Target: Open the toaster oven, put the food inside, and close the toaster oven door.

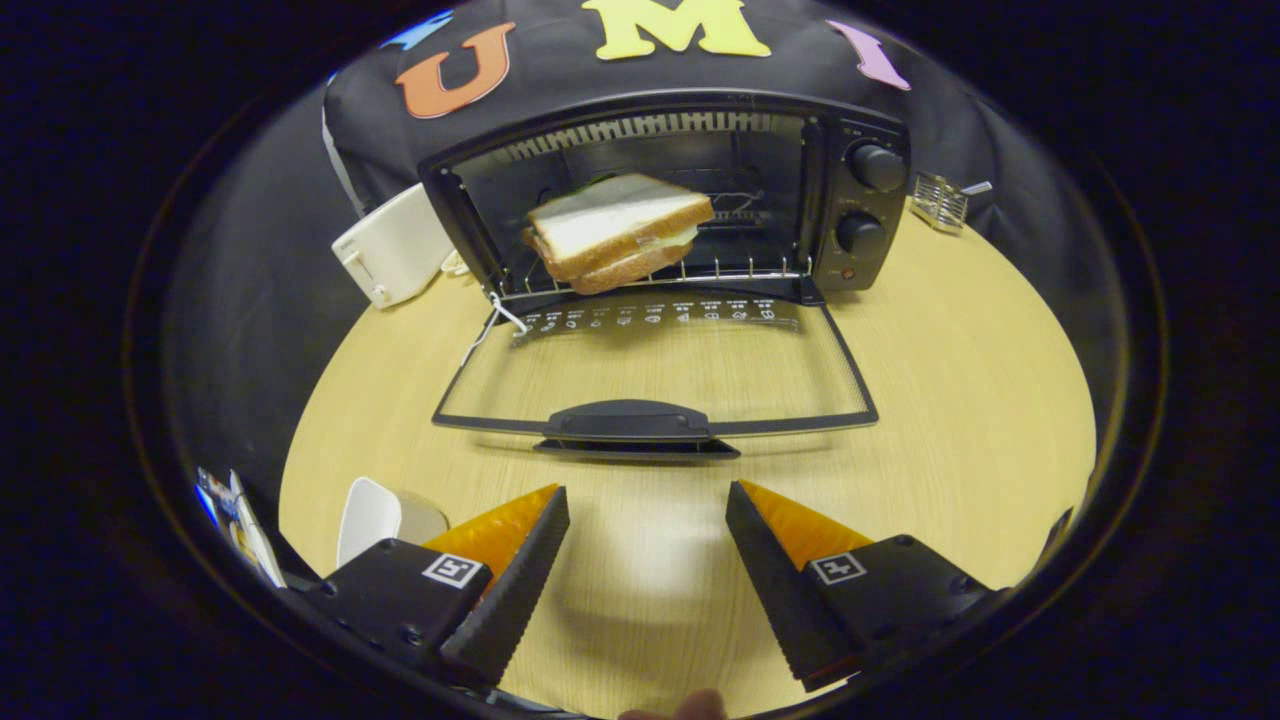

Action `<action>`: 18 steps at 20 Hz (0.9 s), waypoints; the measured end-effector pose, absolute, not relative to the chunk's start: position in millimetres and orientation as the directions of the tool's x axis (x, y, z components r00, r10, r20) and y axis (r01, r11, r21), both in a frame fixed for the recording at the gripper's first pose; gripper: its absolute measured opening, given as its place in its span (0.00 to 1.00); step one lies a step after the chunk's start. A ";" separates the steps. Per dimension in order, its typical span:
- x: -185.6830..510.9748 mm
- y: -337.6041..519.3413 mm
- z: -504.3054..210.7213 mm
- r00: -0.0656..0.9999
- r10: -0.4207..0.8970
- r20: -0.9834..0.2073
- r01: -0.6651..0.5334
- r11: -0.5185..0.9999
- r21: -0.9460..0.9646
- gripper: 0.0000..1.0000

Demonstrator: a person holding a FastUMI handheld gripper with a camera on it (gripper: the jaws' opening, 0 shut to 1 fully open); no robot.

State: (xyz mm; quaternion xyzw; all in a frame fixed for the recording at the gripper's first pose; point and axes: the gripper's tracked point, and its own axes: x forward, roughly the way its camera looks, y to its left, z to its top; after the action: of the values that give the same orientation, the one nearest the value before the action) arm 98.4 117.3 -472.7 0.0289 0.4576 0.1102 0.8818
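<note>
Sandwich [615, 230] on the wire rack inside the toaster oven [660, 200], long axis running across the cavity, tilted. Oven door [655, 375] lies fully open, flat on the round wooden table [950, 400]. White pop-up toaster [395, 245] beside the oven. Gripper [648, 510] ahead of the door handle, fingers spread wide, holding nothing.

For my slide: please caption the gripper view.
Open tongs face the toaster oven, sandwich inside, door down.
</note>
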 end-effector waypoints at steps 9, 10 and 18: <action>112.4 121.2 -485.7 0.583 0.142 -0.800 -0.127 0.988 0.083 1.00; 112.6 121.6 -485.9 0.583 0.134 -0.802 -0.117 0.990 0.080 1.00; 106.1 121.6 -446.8 0.617 0.117 -0.778 -0.090 0.993 0.078 1.00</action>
State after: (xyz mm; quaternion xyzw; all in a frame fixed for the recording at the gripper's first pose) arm 106.1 121.6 -446.8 0.0157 0.4338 0.0574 0.8990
